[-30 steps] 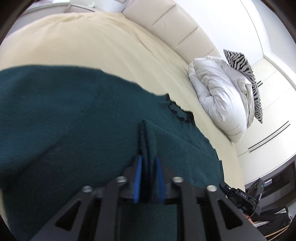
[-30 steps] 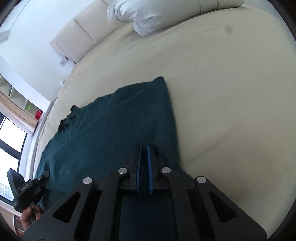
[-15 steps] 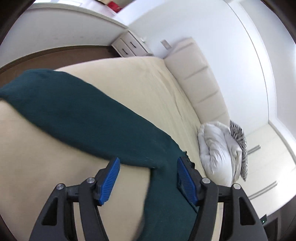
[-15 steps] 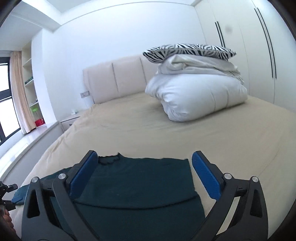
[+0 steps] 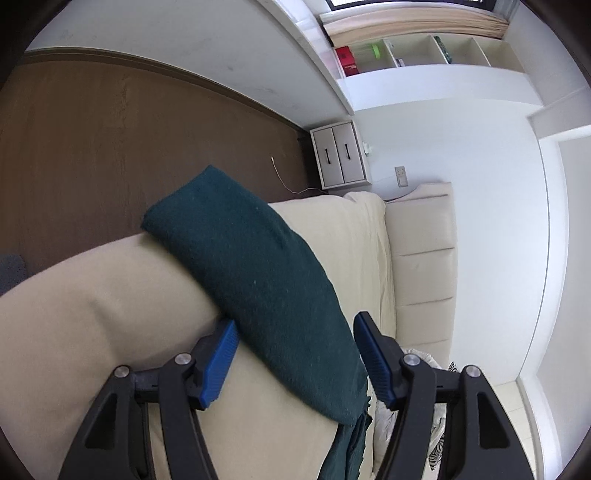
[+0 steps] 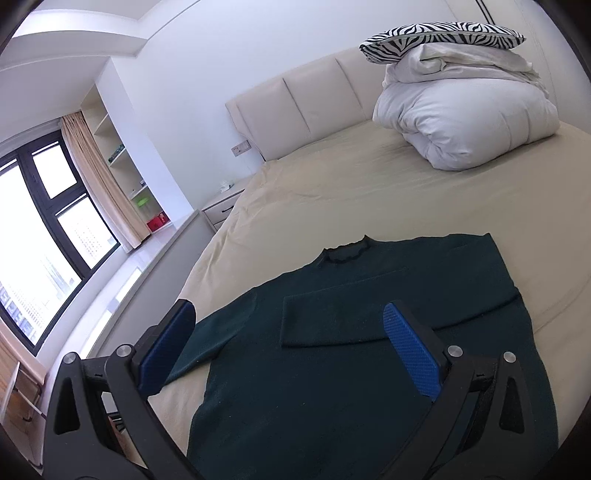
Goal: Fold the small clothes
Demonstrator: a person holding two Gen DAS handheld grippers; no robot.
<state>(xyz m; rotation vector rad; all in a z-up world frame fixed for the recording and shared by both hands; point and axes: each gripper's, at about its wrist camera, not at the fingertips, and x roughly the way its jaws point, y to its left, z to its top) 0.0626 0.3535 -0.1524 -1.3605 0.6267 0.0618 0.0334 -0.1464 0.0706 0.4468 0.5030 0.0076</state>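
A dark green sweater (image 6: pixel 351 369) lies flat on the beige bed (image 6: pixel 332 184), collar toward the headboard. One sleeve (image 6: pixel 369 321) is folded across its chest. The other sleeve (image 5: pixel 251 277) stretches out over the bed's side edge, its cuff hanging above the floor. My left gripper (image 5: pixel 295 321) is open, hovering at that sleeve, which runs between the blue pads (image 5: pixel 219 363) without being pressed. Above the sweater's lower half, my right gripper (image 6: pixel 288 308) stands wide open and holds nothing.
A folded white duvet (image 6: pixel 465 122) with a zebra pillow (image 6: pixel 443 35) sits by the padded headboard (image 6: pixel 295 107). A nightstand (image 5: pixel 340 155) stands beside the bed on the brown wooden floor (image 5: pixel 92 129). A window (image 6: pixel 44 240) and shelves line that side.
Both grippers were shut on the sweater a second ago and have let go and opened. The right one rose and drew back. The left one swung sideways, rolling, to the outstretched sleeve.
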